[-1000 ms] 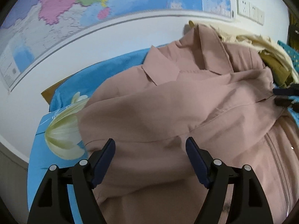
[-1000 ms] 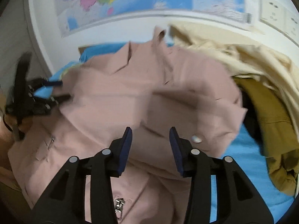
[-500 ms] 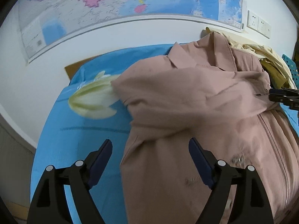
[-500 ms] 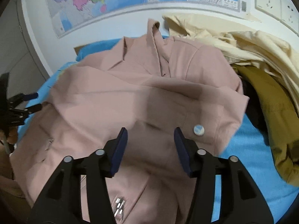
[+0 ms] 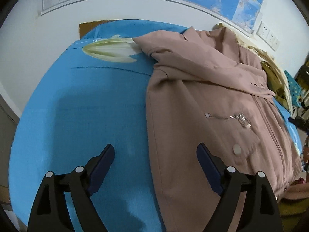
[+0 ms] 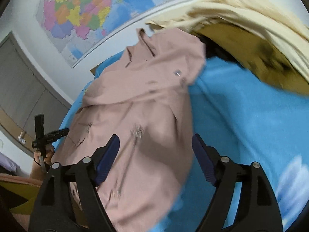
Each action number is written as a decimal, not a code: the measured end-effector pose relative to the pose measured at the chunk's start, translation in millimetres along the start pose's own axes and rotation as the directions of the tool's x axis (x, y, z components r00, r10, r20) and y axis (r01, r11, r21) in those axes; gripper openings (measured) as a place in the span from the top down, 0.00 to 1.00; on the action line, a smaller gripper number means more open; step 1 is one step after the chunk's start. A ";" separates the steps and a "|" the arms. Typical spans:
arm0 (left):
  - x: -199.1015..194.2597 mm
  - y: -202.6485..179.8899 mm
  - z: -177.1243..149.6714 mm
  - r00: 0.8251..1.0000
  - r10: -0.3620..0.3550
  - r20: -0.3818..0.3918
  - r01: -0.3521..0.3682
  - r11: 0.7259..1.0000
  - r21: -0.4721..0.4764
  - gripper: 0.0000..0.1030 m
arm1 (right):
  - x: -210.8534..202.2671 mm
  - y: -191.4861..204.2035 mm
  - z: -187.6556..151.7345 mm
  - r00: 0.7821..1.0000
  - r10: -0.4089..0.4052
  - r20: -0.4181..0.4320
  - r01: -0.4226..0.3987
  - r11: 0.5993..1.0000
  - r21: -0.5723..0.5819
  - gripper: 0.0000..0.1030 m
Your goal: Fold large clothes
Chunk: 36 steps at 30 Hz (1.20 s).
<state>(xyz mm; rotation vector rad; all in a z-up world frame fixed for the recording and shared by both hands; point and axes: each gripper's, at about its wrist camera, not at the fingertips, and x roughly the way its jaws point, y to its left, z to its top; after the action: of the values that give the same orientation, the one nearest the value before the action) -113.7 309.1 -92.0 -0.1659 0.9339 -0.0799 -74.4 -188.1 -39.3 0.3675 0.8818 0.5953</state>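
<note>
A dusty-pink zip jacket (image 5: 202,100) lies on the blue bed sheet (image 5: 81,116), sleeves folded across its chest, collar toward the wall. It also shows in the right wrist view (image 6: 146,104). My left gripper (image 5: 155,154) is open and empty, hovering over the jacket's left hem edge and the sheet. My right gripper (image 6: 155,145) is open and empty above the jacket's lower right part. The left gripper shows at the left edge of the right wrist view (image 6: 48,135).
A pile of cream and olive clothes (image 6: 251,38) lies at the right by the wall. A white flower print (image 5: 110,50) marks the sheet. A map (image 6: 87,13) and sockets (image 5: 268,35) are on the wall.
Both grippers pulled back toward the jacket's hem and apart to its sides. The right gripper opened wider. The jacket now lies flatter with sleeves folded in.
</note>
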 end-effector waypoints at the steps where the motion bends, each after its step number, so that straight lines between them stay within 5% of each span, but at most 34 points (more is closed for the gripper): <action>1: -2.8 -0.8 -4.2 1.000 -0.026 0.000 0.026 1.000 0.000 0.15 | -3.4 -4.0 -7.2 1.000 0.023 -0.003 -0.023 0.999 0.028 0.21; 11: -19.8 -26.9 -39.9 0.984 -0.176 -0.038 0.178 0.982 0.067 0.07 | -6.1 -1.4 -56.8 0.994 0.090 -0.066 -0.086 0.995 0.059 0.20; 22: -22.6 -29.1 -49.6 0.888 -0.451 -0.094 0.445 0.892 -0.080 0.07 | 1.9 21.9 -73.6 0.973 0.207 -0.104 -0.207 0.978 0.014 0.17; 24: -17.9 -33.5 -45.6 0.886 -0.456 -0.081 0.449 0.889 -0.087 0.07 | 5.3 26.7 -74.0 0.972 0.207 -0.109 -0.209 0.978 -0.006 0.17; 29: -12.1 -42.9 -36.6 0.925 -0.373 -0.073 0.369 0.927 -0.066 0.28 | 5.0 29.2 -76.9 0.964 0.242 -0.109 -0.244 0.970 -0.009 0.17; 33: -15.7 -51.7 -43.4 0.944 -0.322 -0.072 0.323 0.946 0.014 0.23 | -1.0 25.3 -81.2 0.957 0.270 -0.108 -0.271 0.963 0.006 0.21; 36: -11.5 -54.5 -40.2 0.938 -0.341 -0.058 0.341 0.940 -0.007 0.14 | 3.2 32.3 -80.5 0.965 0.238 -0.110 -0.241 0.970 -0.019 0.21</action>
<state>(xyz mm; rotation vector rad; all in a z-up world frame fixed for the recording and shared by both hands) -152.7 252.7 -96.6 -0.3241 0.9554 -0.4096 -148.3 -156.2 -71.6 0.4194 0.9366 0.8586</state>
